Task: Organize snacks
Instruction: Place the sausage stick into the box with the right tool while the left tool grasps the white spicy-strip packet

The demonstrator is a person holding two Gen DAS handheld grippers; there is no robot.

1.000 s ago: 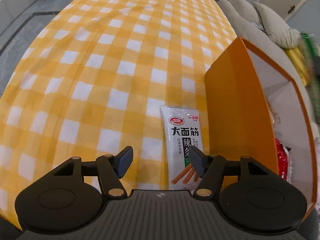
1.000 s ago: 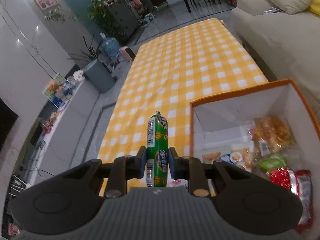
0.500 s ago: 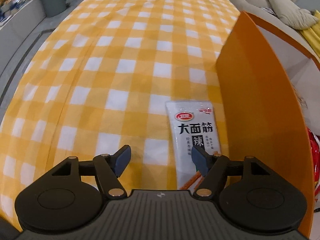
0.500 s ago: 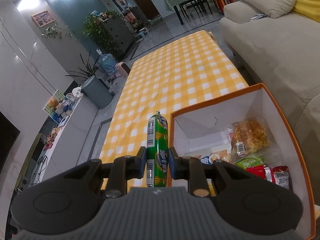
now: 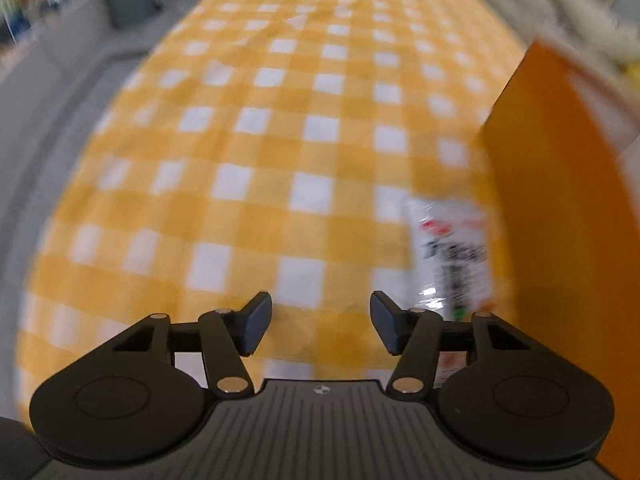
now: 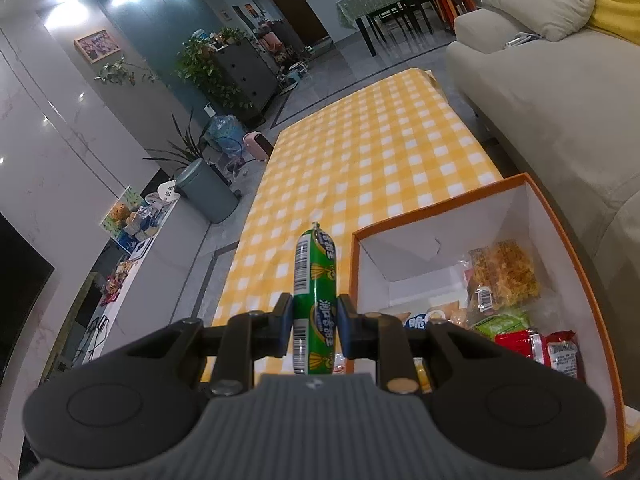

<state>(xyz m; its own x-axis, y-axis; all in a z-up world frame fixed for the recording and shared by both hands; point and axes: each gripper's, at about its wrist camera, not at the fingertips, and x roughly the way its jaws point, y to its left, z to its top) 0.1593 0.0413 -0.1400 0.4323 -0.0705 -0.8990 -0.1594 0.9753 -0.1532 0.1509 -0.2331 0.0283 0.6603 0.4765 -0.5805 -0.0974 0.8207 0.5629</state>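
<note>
Yellow-and-white checkered tablecloth (image 5: pixel 280 160), with the white flat snack packet (image 5: pixel 452 256) lying lengthwise just beside the orange cardboard box (image 5: pixel 560 220), off to the right of the left gripper (image 5: pixel 320 328), whose empty jaws are closing. Right gripper (image 6: pixel 314 322) is clamped on the green sausage stick (image 6: pixel 314 280), left of the box opening.

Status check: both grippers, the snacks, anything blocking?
Right gripper shut on green sausage stick, beside orange box. Left gripper closing, empty; white packet on tablecloth beside it. Nothing blocking.

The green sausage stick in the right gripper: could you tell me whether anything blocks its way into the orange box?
Nothing visible does. The green sausage stick is clamped upright in the right gripper, just left of the open-topped orange cardboard box. Only the box's near left wall stands between them, to be cleared from above; bare white floor shows behind the snacks inside.
</note>
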